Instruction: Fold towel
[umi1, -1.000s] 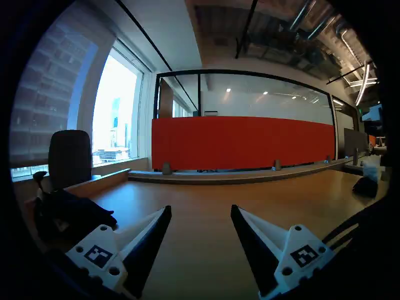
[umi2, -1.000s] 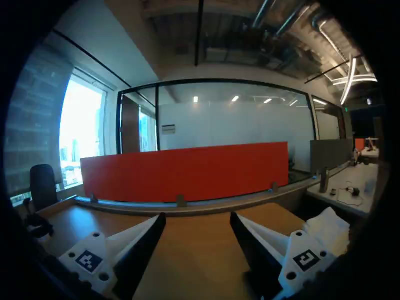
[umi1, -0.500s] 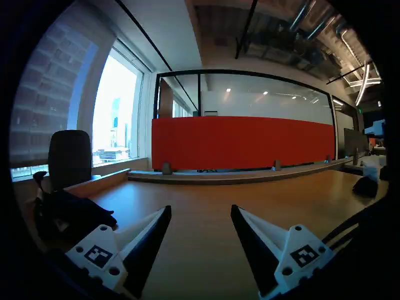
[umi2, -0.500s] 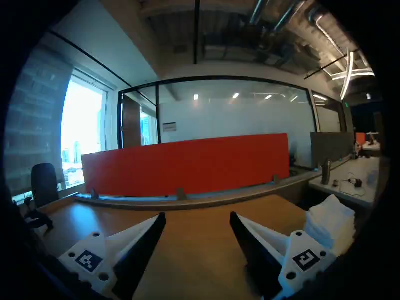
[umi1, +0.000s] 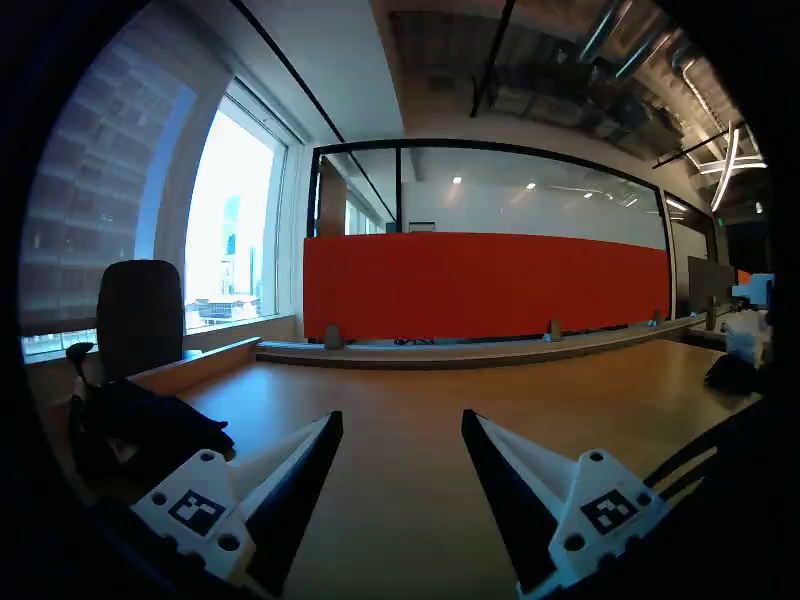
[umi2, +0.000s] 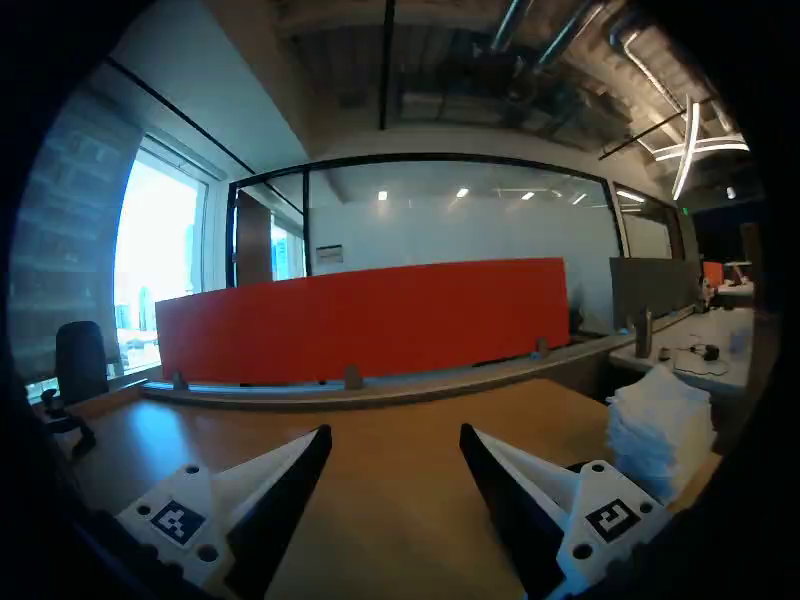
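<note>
We judge folding not yet begun: left gripper (umi1: 400, 414) and right gripper (umi2: 394, 429) hover empty, fingers apart, over the desk (umi1: 430, 380), so next we must draw one from the towel stack (umi2: 655, 435)

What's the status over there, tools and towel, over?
Both open, empty: left tool, right tool. Untouched white towel stack ahead-right of right tool. Only a dark bundle by left tool, not blocking.

Warm orange-brown wooden worktop (umi1: 560, 390), bright red flat divider panel (umi1: 480, 285), white stack of folded towels (umi2: 655, 440), black-and-white square tags on the white-and-black left tool (umi1: 400, 414).
</note>
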